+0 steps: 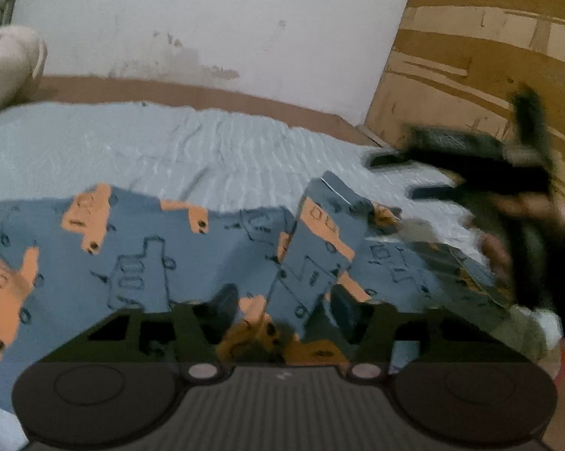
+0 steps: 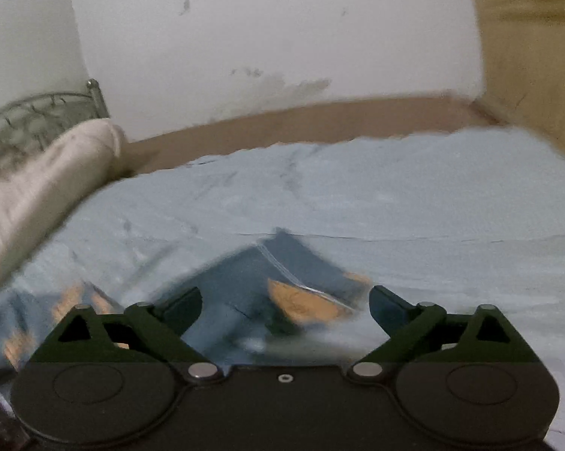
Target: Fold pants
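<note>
Two hand-held grippers (image 1: 282, 310) (image 2: 284, 306) — pants (image 1: 132, 248) edge between.

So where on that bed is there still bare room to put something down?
The pale blue sheet is bare between the pants and the brown strip by the wall. It is crowded near the claws, and the pillow fills the left.

Pants (image 1: 139, 248) spread across lower frame on bed sheet (image 1: 207, 150); pillow (image 1: 8, 64) upper left, wall (image 1: 207, 18) behind, right gripper (image 1: 406, 176) at right edge.
</note>
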Demonstrator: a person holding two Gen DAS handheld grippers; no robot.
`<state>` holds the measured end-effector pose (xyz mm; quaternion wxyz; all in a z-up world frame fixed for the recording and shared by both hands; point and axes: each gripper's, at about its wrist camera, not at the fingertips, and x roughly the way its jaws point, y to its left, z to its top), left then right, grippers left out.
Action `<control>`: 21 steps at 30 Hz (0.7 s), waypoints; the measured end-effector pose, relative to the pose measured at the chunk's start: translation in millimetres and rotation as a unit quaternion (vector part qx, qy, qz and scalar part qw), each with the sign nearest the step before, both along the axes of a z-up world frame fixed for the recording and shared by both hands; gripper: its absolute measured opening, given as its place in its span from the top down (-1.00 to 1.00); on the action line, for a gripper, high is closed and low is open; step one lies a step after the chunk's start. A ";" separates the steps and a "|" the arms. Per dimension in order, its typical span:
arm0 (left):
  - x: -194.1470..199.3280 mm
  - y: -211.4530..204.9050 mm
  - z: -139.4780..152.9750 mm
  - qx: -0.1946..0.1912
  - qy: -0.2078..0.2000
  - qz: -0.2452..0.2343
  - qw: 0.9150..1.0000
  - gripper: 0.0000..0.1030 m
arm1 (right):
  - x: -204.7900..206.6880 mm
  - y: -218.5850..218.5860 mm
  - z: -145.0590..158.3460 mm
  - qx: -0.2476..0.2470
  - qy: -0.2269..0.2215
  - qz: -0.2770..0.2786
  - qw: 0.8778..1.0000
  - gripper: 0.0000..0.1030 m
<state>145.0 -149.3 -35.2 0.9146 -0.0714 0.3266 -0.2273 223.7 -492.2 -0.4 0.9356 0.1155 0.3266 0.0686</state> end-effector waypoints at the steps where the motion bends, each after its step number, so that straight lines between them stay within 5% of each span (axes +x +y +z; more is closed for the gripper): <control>1: 0.4 -1.4 -0.2 -0.001 0.005 -0.004 1.000 0.29 | 15.4 8.1 0.2 0.011 0.010 -0.002 1.000 -0.88; 2: 0.6 -3.6 -0.1 0.002 0.007 -0.008 1.000 0.66 | 30.0 16.4 0.3 0.018 0.020 -0.006 1.000 -0.90; 4: -0.1 -8.0 0.1 0.012 0.007 -0.017 1.000 0.89 | 57.8 34.8 -0.8 0.034 0.052 -0.013 0.998 -0.92; 8: -11.3 -13.3 5.6 0.014 -0.016 -0.037 0.999 1.00 | 88.4 70.2 -7.7 0.018 0.111 -0.016 0.994 -0.73; 10: -18.2 -17.8 9.2 0.026 -0.036 -0.047 0.998 1.00 | 93.2 85.2 -13.7 -0.022 0.133 -0.015 0.991 -0.27; 12: -23.7 -20.7 12.2 0.039 -0.052 -0.054 0.996 1.00 | 91.9 87.0 -19.4 -0.048 0.145 -0.020 0.988 0.55; 15: -27.9 -21.1 14.4 0.046 -0.058 -0.060 0.995 1.00 | 75.0 69.3 -18.3 -0.005 0.125 -0.029 0.992 1.00; 21: -43.6 -23.6 14.8 0.084 -0.088 -0.084 0.989 1.00 | -25.7 20.2 17.7 0.034 0.003 -0.091 0.995 1.00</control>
